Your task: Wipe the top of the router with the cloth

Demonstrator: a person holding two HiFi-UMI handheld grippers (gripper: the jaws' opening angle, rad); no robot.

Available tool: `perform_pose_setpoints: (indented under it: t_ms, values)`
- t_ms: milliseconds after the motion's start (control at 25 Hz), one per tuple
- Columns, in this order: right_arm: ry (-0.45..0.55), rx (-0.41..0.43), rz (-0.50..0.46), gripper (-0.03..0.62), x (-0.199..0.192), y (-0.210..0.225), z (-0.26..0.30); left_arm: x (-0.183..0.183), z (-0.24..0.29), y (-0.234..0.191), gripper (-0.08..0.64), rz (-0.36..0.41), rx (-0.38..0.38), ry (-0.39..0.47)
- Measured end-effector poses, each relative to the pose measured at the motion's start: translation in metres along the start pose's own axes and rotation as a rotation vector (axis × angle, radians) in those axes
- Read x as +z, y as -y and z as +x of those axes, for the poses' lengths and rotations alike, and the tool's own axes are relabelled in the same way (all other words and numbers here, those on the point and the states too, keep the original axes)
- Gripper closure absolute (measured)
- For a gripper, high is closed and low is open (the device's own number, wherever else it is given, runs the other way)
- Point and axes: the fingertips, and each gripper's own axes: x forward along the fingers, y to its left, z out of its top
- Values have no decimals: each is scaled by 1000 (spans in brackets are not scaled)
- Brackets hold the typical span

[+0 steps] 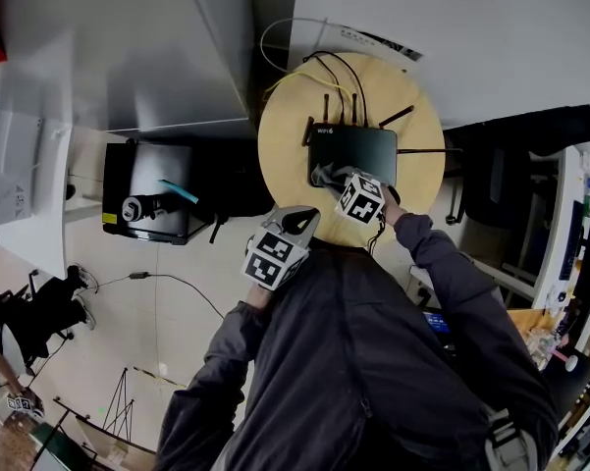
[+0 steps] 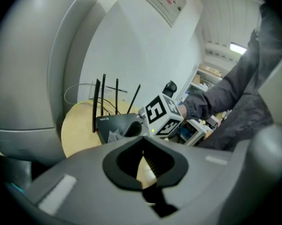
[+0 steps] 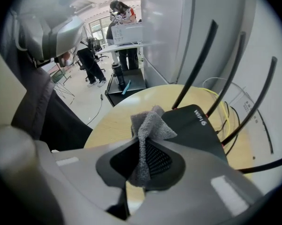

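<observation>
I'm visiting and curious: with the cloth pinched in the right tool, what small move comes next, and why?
Probably drag the right tool across the router toward its antennas: the grey cloth is clamped in it and sits at the near corner, with the rest of the black top bare.

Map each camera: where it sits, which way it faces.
Head view: on the head, steeply down onto router, table; shows jacket, left tongs, right tongs.
Left gripper view: on left tongs, shut, facing router across table; shows right sleeve.
Right gripper view: on right tongs, facing gripped cloth, router; shows jacket.
All three share the router.
</observation>
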Motion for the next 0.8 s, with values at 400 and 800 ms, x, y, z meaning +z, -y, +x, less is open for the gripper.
perform_pose_setpoints:
  t_ms: [400,800]
  values:
    - [-54,-163,-14,565,-22,109,-18,3,2,2,560,-17,12,-14]
    - [-83,-212,-55,565,-21,135,-5,-1,-6,-5,560,-58,48,-19]
